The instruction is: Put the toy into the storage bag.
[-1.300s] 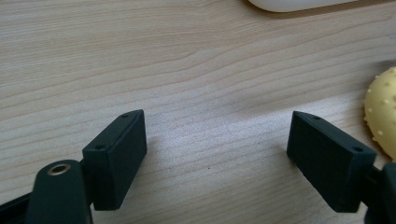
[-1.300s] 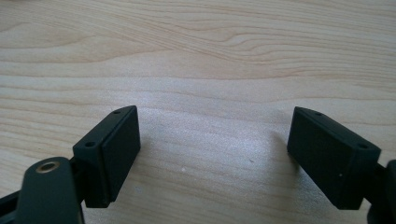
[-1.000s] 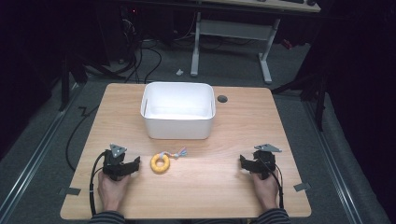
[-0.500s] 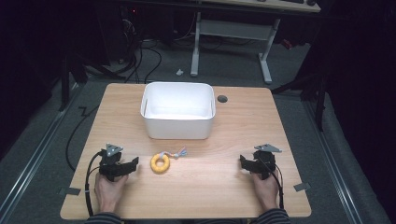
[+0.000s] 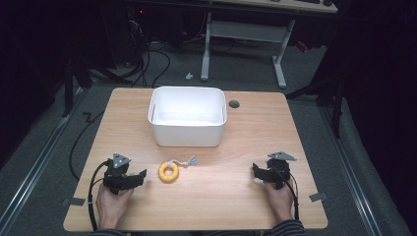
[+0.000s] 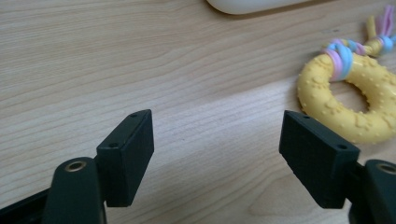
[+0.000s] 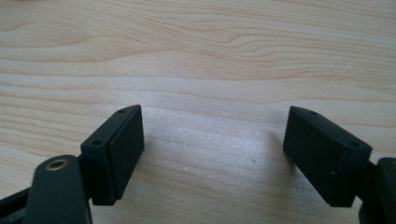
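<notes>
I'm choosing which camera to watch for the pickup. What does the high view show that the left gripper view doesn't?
High view alone: the whole white bin, the right gripper and the person's hands.
Left gripper view alone: the yellow ring toy's bumpy surface and its pink and blue cord close up.
Both: the toy lying on the wooden table, apart from the open left gripper.

A rectangular light wooden worktop point(image 5: 246, 196) is standing on a grey carpeted floor point(image 5: 319, 73), brightly lit while the surrounding room is lying in darkness. Behind it, a white-legged metal desk frame point(image 5: 246, 29) is standing, with black cables point(image 5: 147, 54) trailing across the floor nearby.
</notes>
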Motion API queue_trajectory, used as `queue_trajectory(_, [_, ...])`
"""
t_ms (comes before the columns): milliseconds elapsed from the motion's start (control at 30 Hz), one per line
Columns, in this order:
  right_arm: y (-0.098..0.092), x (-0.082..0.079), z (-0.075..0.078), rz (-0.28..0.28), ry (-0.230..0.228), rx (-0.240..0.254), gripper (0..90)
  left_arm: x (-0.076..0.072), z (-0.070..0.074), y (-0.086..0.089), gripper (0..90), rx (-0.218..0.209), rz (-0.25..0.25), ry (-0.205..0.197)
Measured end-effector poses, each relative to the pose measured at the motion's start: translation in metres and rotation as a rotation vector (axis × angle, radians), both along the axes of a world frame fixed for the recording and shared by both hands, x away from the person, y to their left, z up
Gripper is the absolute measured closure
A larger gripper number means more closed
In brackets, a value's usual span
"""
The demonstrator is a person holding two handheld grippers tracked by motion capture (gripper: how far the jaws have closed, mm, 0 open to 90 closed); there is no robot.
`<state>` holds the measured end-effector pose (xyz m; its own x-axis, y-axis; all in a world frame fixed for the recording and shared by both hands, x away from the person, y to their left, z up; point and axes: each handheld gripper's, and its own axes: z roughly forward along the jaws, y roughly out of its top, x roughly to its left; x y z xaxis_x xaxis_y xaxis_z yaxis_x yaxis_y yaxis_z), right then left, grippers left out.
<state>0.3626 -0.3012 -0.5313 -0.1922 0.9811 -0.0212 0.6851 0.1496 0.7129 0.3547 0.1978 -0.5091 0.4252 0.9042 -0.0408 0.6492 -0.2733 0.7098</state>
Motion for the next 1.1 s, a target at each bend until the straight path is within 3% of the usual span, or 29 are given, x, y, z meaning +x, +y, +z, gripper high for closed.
queue_trajectory(100, [0.000,0.000,0.000,0.000,0.000,0.000,20.5,-0.004,0.003,-0.007,28.7,0.034,-0.035,0.008])
queue_trajectory(300, [0.000,0.000,0.000,0.003,-0.002,-0.002,20.7,-0.006,0.011,-0.012,29.8,0.031,-0.072,0.013])
queue_trajectory(433, [0.000,0.000,0.000,0.003,-0.001,-0.001,20.8,-0.005,0.018,-0.015,29.4,0.010,-0.118,0.040])
queue_trajectory(567, [0.000,0.000,0.000,0.005,-0.002,0.000,21.5,-0.007,0.024,-0.024,30.1,0.044,-0.150,0.048])
queue_trajectory(1100, [0.000,0.000,0.000,0.009,-0.003,0.000,22.3,0.007,0.031,-0.053,39.9,0.091,-0.197,0.122])
